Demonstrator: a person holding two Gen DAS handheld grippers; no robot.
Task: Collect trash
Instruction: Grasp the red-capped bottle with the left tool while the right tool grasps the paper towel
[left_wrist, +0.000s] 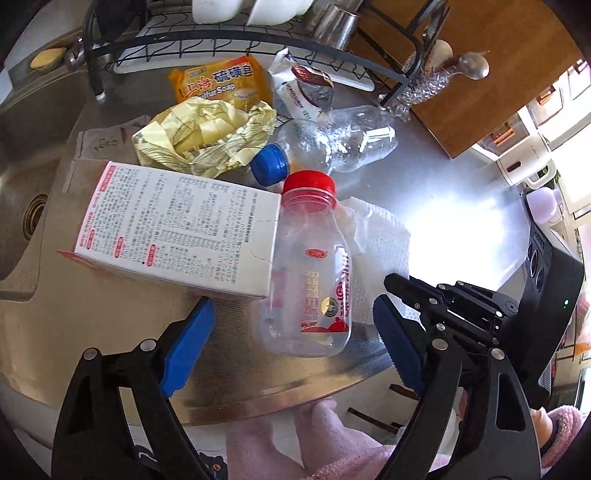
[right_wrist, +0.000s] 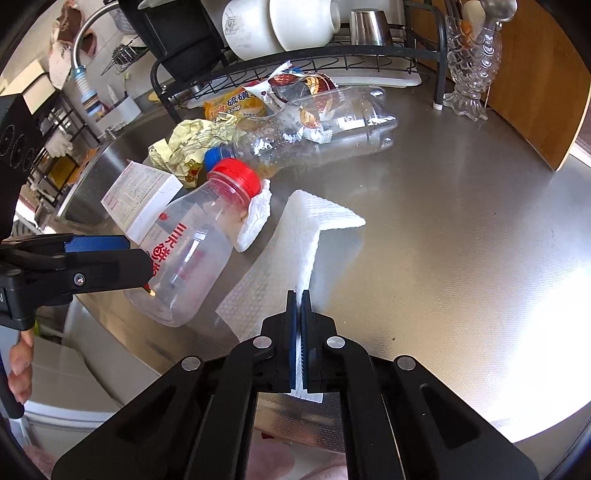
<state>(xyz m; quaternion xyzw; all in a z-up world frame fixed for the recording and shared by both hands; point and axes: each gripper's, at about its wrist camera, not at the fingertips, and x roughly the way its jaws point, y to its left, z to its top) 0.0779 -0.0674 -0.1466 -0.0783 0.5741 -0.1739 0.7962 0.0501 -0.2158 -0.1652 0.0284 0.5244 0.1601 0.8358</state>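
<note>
Right gripper (right_wrist: 299, 295) is clamped tight on the paper towel (right_wrist: 295, 240), low centre of its view. Left gripper (left_wrist: 291, 321) hangs wide, pads either side of the red-capped bottle (left_wrist: 310, 266) mid-frame, not touching. Box (left_wrist: 177, 225) sits left of it on the counter (left_wrist: 461, 192).

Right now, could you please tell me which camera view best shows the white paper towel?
The right wrist view: the paper towel lies unobstructed, its near edge pinched in the right gripper. In the left wrist view, the red-capped bottle and the right gripper hide much of it.
</note>
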